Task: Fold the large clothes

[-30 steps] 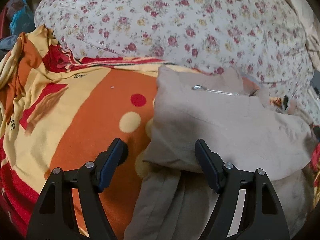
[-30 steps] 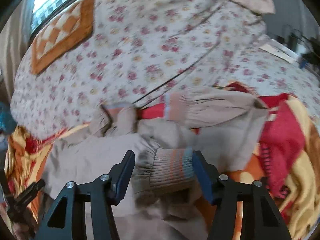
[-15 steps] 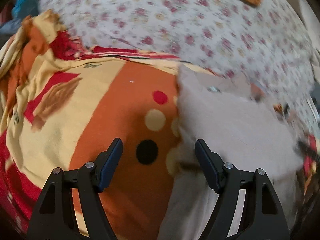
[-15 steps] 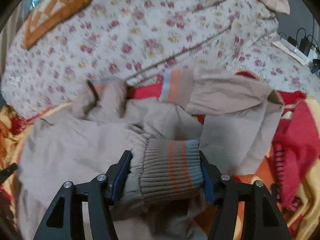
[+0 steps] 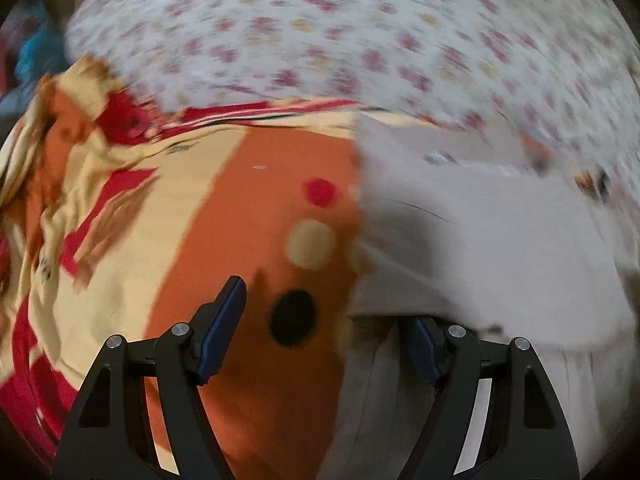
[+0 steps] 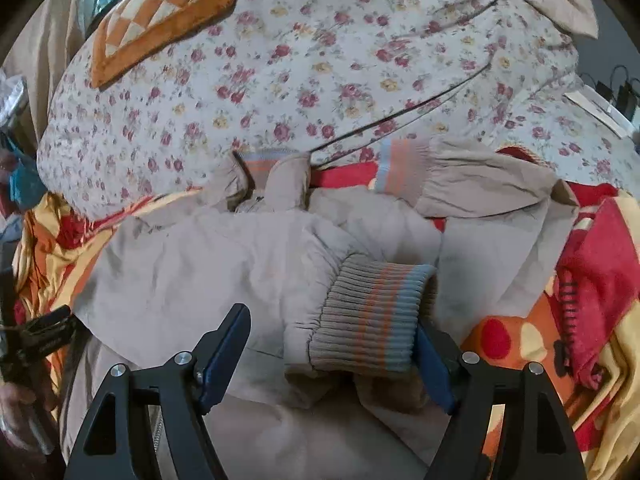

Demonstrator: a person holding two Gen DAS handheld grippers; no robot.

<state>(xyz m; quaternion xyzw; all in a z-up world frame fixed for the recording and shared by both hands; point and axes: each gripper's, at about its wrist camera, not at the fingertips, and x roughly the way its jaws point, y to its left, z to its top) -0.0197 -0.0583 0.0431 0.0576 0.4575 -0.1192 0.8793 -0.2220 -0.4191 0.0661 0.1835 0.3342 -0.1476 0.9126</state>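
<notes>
Beige cotton jacket (image 6: 208, 264) lies flat on an orange spotted blanket (image 5: 248, 216). The right gripper (image 6: 332, 344) is opening, its striped ribbed cuff (image 6: 368, 316) loose between the jaws. The left gripper (image 5: 320, 320) gapes empty at the jacket's left edge, bare blanket beside it.

1. The left gripper (image 5: 322, 312) is a matte black frame with two forked arms, each pierced by long triangular cut-outs.
2. Four round silver screw heads sit on its arms, two per side, toward 12 o'clock from the cut-outs.
3. Its fingers (image 5: 222, 322) carry dark blue pads on their inner faces; the pad at 3 o'clock is partly hidden.
4. The right gripper (image 6: 332, 350) has the same build: black forked arms, triangular cut-outs, four silver screws.
5. Its fingers (image 6: 226, 346) are likewise lined with blue pads.
</notes>
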